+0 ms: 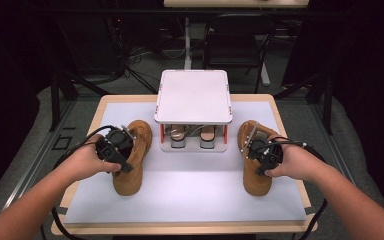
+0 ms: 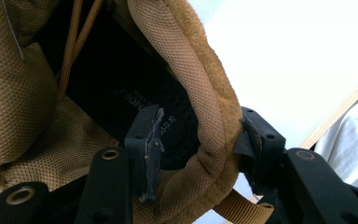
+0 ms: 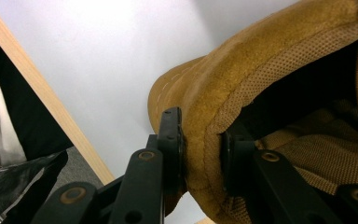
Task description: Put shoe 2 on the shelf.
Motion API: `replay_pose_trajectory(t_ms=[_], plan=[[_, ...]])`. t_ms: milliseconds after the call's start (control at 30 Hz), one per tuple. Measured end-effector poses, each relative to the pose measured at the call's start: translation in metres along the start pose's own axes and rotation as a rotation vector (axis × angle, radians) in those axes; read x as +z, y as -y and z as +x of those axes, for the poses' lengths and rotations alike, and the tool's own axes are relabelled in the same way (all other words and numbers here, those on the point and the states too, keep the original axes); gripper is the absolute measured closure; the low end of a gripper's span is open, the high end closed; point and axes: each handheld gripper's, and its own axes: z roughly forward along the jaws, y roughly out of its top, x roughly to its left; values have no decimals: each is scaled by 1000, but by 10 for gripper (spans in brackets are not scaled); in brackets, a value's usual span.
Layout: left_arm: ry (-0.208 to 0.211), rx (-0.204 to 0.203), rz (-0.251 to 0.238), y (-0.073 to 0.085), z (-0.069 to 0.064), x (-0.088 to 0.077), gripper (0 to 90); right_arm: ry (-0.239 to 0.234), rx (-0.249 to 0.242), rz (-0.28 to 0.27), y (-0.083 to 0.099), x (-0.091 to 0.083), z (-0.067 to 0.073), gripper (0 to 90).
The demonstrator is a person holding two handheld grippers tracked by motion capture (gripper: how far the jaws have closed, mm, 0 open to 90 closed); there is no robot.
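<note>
Two tan suede boots stand on the white mat. My left gripper (image 1: 123, 149) is over the left boot (image 1: 130, 175). In the left gripper view, my left gripper (image 2: 201, 114) straddles the boot's padded collar (image 2: 205, 93), one jaw inside the opening and one outside, both pressing on the padding. The right boot (image 1: 256, 181) stands at the mat's right side, with my right gripper (image 1: 260, 151) on its top. In the right gripper view, my right gripper (image 3: 200, 128) is shut on that boot's collar (image 3: 242, 79), one jaw on the suede outside and one on the mesh lining.
A white-topped shoe rack (image 1: 193, 97) stands at the back centre between the boots, with a pair of shoes (image 1: 178, 136) on its lower shelf. The white mat (image 1: 190, 195) covers most of the wooden table (image 1: 180, 229). A chair (image 1: 235, 45) stands beyond the table.
</note>
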Motion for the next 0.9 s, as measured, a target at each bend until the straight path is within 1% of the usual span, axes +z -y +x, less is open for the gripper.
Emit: replay_pose_trajectory(t_ms=[33, 100, 200, 300, 333, 367, 433, 500, 567, 600, 633, 667, 700, 767, 800, 833, 867, 900], plan=[[0, 0, 0, 0, 0, 0, 533, -12, 9, -11, 0, 1, 1, 735], [-1, 3, -3, 0, 0, 0, 533, -7, 3, -8, -1, 1, 2, 734], [-3, 8, -3, 0, -1, 0, 533, -11, 13, -6, -2, 1, 1, 726], [-5, 5, -4, 0, -1, 0, 528, -15, 23, -2, -1, 0, 0, 700], [-5, 2, -3, 0, 0, 0, 526, -26, 32, -11, 0, 0, 0, 683], [-6, 2, -4, 0, 0, 0, 524, -24, 36, -6, 0, -1, -1, 670], [-7, 0, -4, 0, 0, -1, 520, -40, 54, -23, 1, -2, -1, 650], [-8, -2, -1, 0, -1, -2, 517, -35, 54, -25, 1, -5, -1, 636], [-7, -12, -4, 0, 0, -4, 517, -52, 74, -43, 1, -6, -1, 622], [-5, -24, -3, 0, 0, -5, 517, -50, 76, -39, 1, -8, -2, 620], [-5, -29, -1, 0, 0, -6, 517, -54, 89, -46, 1, -9, -2, 620], [-6, -35, 0, 0, 1, -7, 517, -46, 88, -38, 0, -10, -2, 618], [-7, -43, -2, 1, 1, -8, 517, -51, 99, -47, 0, -10, -2, 617], [-7, -60, -2, 1, 1, -9, 517, -50, 110, -47, 0, -13, -3, 616], [-6, -67, -2, 1, 1, -9, 516, -49, 121, -47, 0, -15, -3, 614], [-7, -76, 0, 1, 1, -10, 516, -50, 143, -65, 0, -16, -3, 613], [-6, -83, 1, 2, 1, -10, 517, -54, 159, -67, 0, -18, -4, 613], [-7, -88, 2, 1, 1, -11, 517, -48, 173, -62, 0, -21, -4, 613]])
